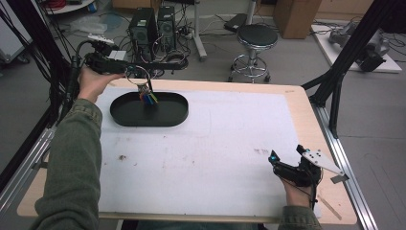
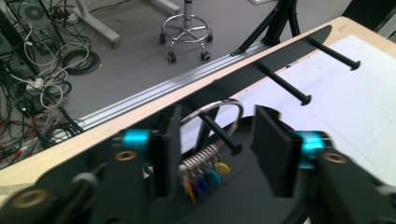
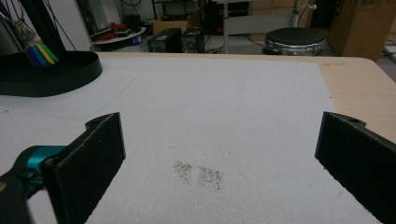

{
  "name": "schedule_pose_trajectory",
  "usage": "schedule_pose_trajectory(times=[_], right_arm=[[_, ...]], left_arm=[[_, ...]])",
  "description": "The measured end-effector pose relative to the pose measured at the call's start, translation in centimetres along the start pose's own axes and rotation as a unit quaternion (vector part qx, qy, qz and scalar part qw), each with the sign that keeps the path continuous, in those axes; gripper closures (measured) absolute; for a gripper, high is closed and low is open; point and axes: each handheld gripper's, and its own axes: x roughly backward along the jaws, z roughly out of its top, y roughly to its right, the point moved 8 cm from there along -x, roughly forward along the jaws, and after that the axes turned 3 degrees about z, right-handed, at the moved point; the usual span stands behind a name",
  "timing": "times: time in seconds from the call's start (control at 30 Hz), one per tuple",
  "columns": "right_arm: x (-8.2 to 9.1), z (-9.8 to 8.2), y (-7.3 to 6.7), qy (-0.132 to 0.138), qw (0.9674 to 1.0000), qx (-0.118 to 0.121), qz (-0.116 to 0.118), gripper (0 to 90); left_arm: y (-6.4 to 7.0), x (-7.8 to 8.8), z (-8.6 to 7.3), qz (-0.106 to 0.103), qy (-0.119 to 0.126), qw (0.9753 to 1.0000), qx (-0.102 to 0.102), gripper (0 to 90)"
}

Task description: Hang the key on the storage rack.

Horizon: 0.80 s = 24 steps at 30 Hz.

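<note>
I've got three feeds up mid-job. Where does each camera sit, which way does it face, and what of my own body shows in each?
High view: above your side, facing forward and down on the table; both sleeved forearms and hands, left claw, right claw.
Left gripper view: on the left claw, facing along the peg rack past the table's far edge to the floor; its open jaws flank the key ring hanging on a peg.
Right gripper view: on the right claw, low over the white mat, facing across the table; its open jaws.
Shared: black tray, stool.
</note>
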Motion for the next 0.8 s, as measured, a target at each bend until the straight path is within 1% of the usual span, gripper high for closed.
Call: schedule_pose_trajectory(times=[0.03, 0.07, 0.1, 0.13, 0.17, 0.23, 0.33, 0.37, 0.43, 0.47, 0.5, 0.57, 0.6, 0.67, 0.7, 0.8], right_arm=[[0.0, 0.0, 0.0, 0.000, 1.0000, 0.000, 0.000, 0.5], [0.0, 0.0, 0.0, 0.000, 1.0000, 0.000, 0.000, 0.5], [0.0, 0.0, 0.0, 0.000, 1.0000, -0.001, 0.000, 0.5], [0.0, 0.0, 0.0, 0.000, 1.0000, -0.001, 0.000, 0.5], [0.0, 0.0, 0.0, 0.000, 1.0000, -0.001, 0.000, 0.5], [0.0, 0.1, 0.0, 0.001, 1.0000, -0.002, 0.001, 0.5], [-0.1, 0.1, 0.0, 0.002, 1.0000, -0.001, 0.002, 0.5], [-0.1, 0.1, -0.1, 0.002, 1.0000, -0.002, 0.002, 0.5], [0.0, 0.1, -0.1, 0.003, 1.0000, 0.000, 0.001, 0.5], [0.0, 0.1, 0.0, 0.003, 1.0000, 0.000, 0.000, 0.5], [0.0, 0.2, 0.0, 0.004, 1.0000, -0.003, -0.001, 0.5], [0.1, 0.2, 0.0, 0.004, 1.0000, -0.004, -0.002, 0.5], [0.1, 0.2, 0.0, 0.004, 1.0000, -0.004, -0.002, 0.5], [0.1, 0.2, 0.0, 0.005, 1.0000, -0.003, -0.003, 0.5], [0.1, 0.2, 0.0, 0.006, 1.0000, -0.003, -0.002, 0.5], [0.1, 0.2, 0.0, 0.006, 1.0000, -0.002, -0.002, 0.5]], left_arm=[[0.2, 0.1, 0.0, -0.001, -0.001, 1.0000, -0.003, 45.8], [0.4, 0.1, 0.0, 0.003, 0.000, 1.0000, -0.008, 42.4], [0.4, 0.1, 0.0, 0.003, 0.000, 1.0000, -0.008, 39.7], [0.8, 0.3, 0.0, 0.002, 0.002, 0.9999, -0.010, 37.0], [1.0, 0.3, 0.0, -0.004, 0.004, 1.0000, -0.005, 34.3], [1.4, 0.5, 0.0, -0.007, 0.005, 1.0000, 0.001, 29.6], [1.5, 0.6, -0.1, -0.002, 0.003, 1.0000, 0.000, 22.7], [1.6, 0.6, -0.2, 0.000, 0.003, 1.0000, 0.003, 20.6], [1.7, 0.7, -0.4, -0.002, 0.006, 0.9999, 0.012, 16.3], [1.8, 0.7, -0.6, -0.003, 0.007, 0.9999, 0.014, 12.6], [1.9, 0.7, -0.8, -0.002, 0.009, 0.9997, 0.023, 7.7], [2.1, 0.6, -1.0, -0.003, 0.008, 0.9997, 0.023, 3.5], [2.2, 0.5, -1.6, 0.000, -0.002, 0.9998, 0.020, 1.6], [2.3, 0.4, -1.7, -0.001, -0.003, 0.9998, 0.019, 1.6], [2.4, 0.5, -2.0, 0.002, -0.005, 0.9999, 0.016, 1.6], [2.7, 0.7, -2.0, 0.004, 0.001, 0.9999, 0.014, 1.6]])
